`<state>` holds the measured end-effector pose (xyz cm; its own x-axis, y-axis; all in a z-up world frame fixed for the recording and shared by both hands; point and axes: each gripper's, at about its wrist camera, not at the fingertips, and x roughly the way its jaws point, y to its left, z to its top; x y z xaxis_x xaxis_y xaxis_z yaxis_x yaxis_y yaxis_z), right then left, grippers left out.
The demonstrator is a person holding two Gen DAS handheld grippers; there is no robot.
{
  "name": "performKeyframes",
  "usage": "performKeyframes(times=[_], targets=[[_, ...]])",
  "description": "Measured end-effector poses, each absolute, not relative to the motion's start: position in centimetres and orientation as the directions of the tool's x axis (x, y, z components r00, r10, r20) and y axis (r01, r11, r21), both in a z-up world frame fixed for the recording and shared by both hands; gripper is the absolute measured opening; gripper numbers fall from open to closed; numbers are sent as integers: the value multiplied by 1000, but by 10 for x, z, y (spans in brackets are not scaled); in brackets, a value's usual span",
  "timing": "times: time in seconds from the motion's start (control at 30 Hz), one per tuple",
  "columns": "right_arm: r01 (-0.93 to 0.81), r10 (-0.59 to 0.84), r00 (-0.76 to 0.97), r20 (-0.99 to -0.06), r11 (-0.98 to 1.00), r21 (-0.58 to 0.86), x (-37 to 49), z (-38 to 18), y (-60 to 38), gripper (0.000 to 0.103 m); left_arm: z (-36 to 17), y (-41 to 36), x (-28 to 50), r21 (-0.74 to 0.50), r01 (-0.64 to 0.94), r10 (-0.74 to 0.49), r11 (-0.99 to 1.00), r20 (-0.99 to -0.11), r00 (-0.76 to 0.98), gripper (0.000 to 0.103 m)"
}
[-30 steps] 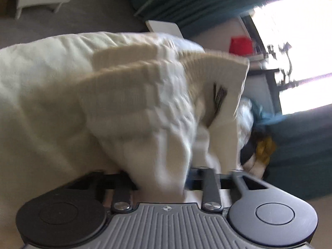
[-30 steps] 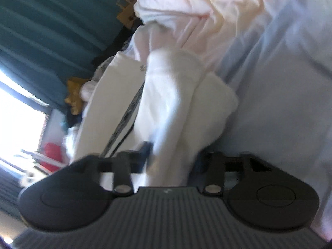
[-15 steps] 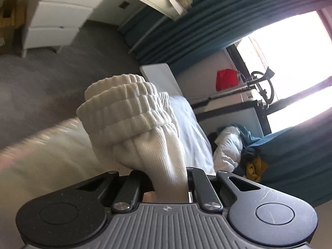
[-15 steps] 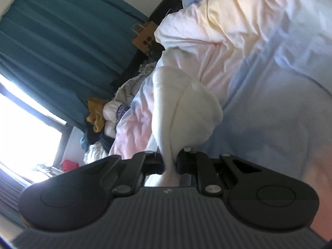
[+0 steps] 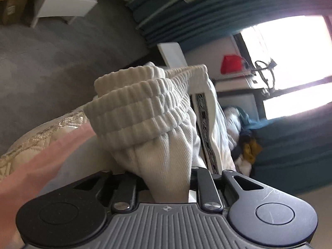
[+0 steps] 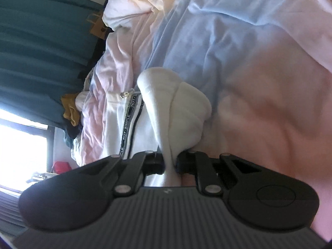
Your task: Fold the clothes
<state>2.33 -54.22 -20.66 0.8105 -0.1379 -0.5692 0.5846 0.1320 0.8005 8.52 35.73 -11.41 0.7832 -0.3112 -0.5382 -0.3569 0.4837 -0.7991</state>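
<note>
Fingers of the left gripper [image 5: 168, 178] pinch a thick bunch of the cream-white ribbed cloth trousers [image 5: 145, 112] at bottom middle of the left view. Their stretchy waistband puffs up in the middle of the frame. Fingers of the right gripper [image 6: 170, 162] squeeze a thin fold of the same trousers [image 6: 176, 103], which bulge just above them and trail to the lower left. The big pink and blue crumpled bed sheet [image 6: 238, 51] fills the right side of that view. Teal curtains [image 6: 41, 41] hang at upper left. A black and white side stripe [image 6: 129, 122] runs down the trousers. A small red thing [image 5: 231, 64] sits at upper right in the left view.
</note>
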Motion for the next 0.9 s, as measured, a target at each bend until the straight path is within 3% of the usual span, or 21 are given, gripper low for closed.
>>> performKeyframes(times=[0.3,0.6,0.9], targets=[[586,-122,810,-573,166,793,24,-211,-544,13,-81,332,28,-724,-291,-265,626,-549,793,47],[569,-95,822,-561,189,801,22,-211,-548,13,-12,222,14,-501,-88,-252,861,-570,782,49],[564,-90,824,-559,225,795,21,-207,-547,13,-23,75,72,-380,61,-299,923,-607,736,49]])
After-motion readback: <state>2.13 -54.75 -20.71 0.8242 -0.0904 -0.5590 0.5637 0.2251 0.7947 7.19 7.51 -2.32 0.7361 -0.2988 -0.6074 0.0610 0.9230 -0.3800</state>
